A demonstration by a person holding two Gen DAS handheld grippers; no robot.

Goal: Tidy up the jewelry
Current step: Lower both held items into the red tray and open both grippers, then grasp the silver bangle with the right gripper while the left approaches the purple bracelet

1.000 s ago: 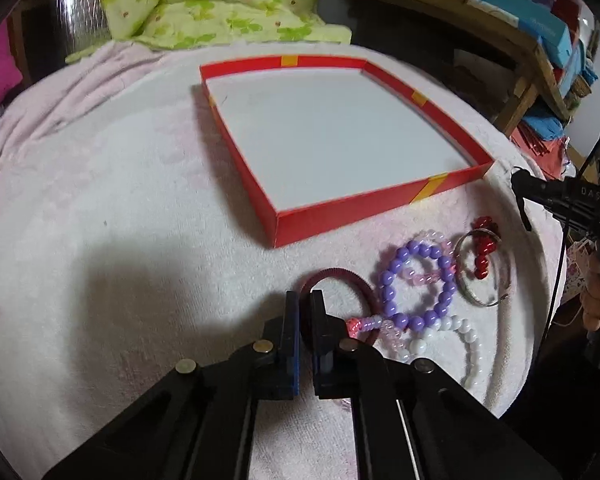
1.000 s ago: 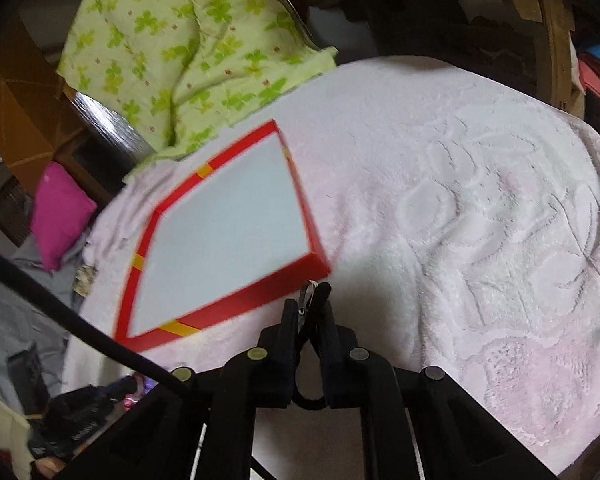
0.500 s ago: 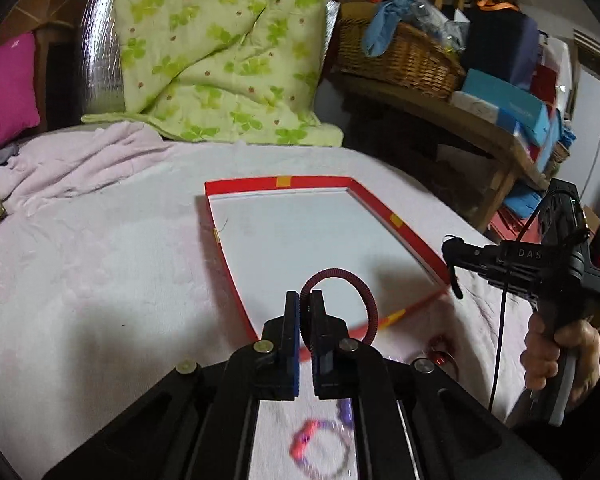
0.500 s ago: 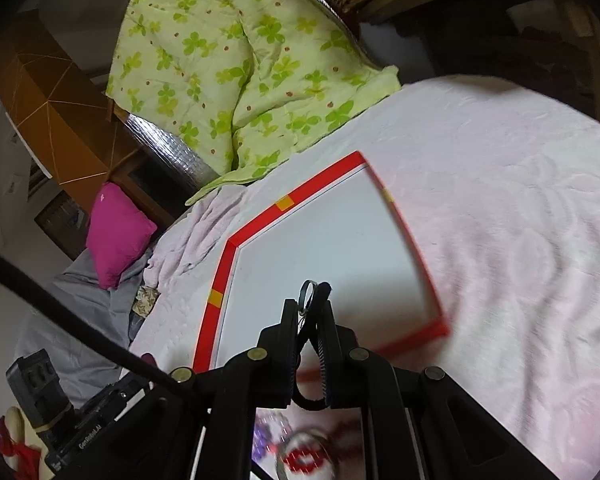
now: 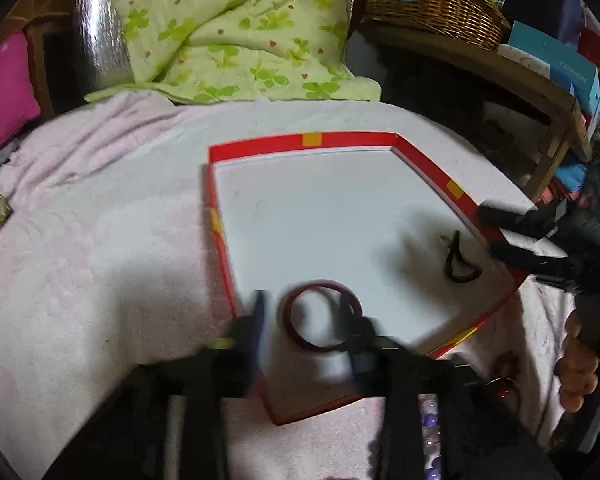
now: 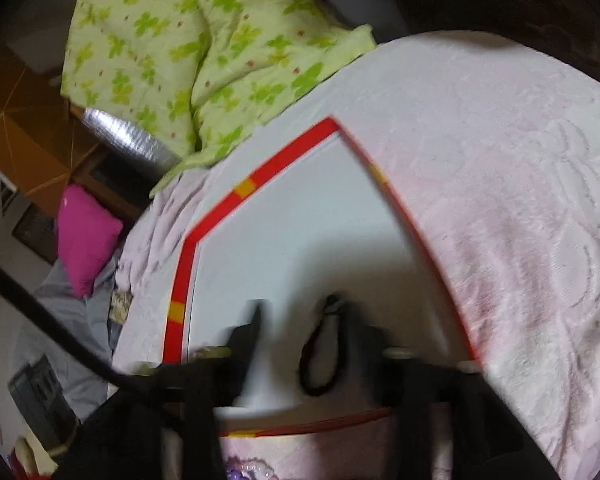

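Observation:
A red-rimmed tray (image 5: 312,140) with a white floor lies on the pale pink towel. My left gripper (image 5: 304,320) hovers over the tray's near left corner, blurred, its jaws opening. A dark red bangle (image 5: 318,284) lies loose on the tray floor between the fingers. My right gripper (image 5: 496,233) reaches in over the tray's right rim. In the right wrist view that gripper (image 6: 302,332) is also opening. A black cord bracelet (image 6: 318,391) lies on the white floor between its fingers, free of the pads. The same black cord bracelet (image 5: 458,264) shows near the tray's right edge.
Purple beads (image 5: 428,420) and a red-beaded ring (image 5: 504,390) lie on the towel before the tray. A hand (image 5: 576,360) holds the right gripper's handle. A green quilt (image 5: 228,28), a pink cushion (image 5: 4,92), a wicker basket (image 5: 432,0) and a wooden shelf stand behind.
Both grippers came over the tray while shut on their pieces. Their jaws have parted, and the red bangle and the black cord bracelet now lie on the tray floor.

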